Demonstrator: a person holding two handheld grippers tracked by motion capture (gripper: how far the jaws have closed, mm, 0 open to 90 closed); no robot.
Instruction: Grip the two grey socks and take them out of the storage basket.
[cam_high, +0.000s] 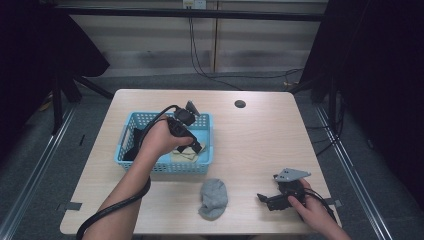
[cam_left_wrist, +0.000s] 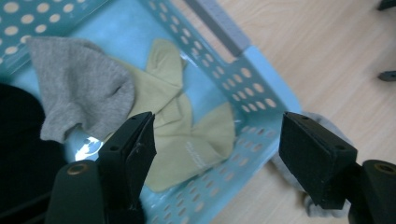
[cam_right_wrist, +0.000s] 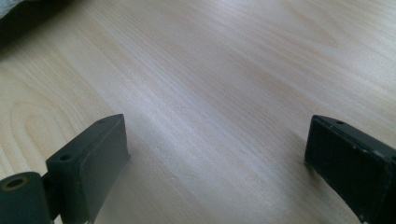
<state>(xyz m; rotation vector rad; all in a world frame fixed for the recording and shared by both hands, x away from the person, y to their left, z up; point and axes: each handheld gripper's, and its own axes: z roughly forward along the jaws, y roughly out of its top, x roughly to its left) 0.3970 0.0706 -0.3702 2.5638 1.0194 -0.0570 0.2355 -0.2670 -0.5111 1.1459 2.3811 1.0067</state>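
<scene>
Two grippers show from above: the left gripper (cam_high: 192, 145) hangs over a blue basket (cam_high: 130, 122), the right gripper (cam_high: 265, 199) rests on the table (cam_high: 260, 135) beside one grey sock (cam_high: 213, 198). Left gripper view: jaws apart above one olive sock (cam_left_wrist: 187, 140), a second grey sock (cam_left_wrist: 79, 88) and dark cloth (cam_left_wrist: 18, 135). Right gripper view: jaws apart over bare wood.

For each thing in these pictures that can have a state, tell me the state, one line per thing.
left gripper: open, over the basket, holding nothing.
right gripper: open, low over the bare table, holding nothing.
blue basket: upright, holds socks.
yellow-green socks: lying in the basket.
grey sock in the basket: crumpled.
grey sock on the table: bunched, outside the basket.
</scene>
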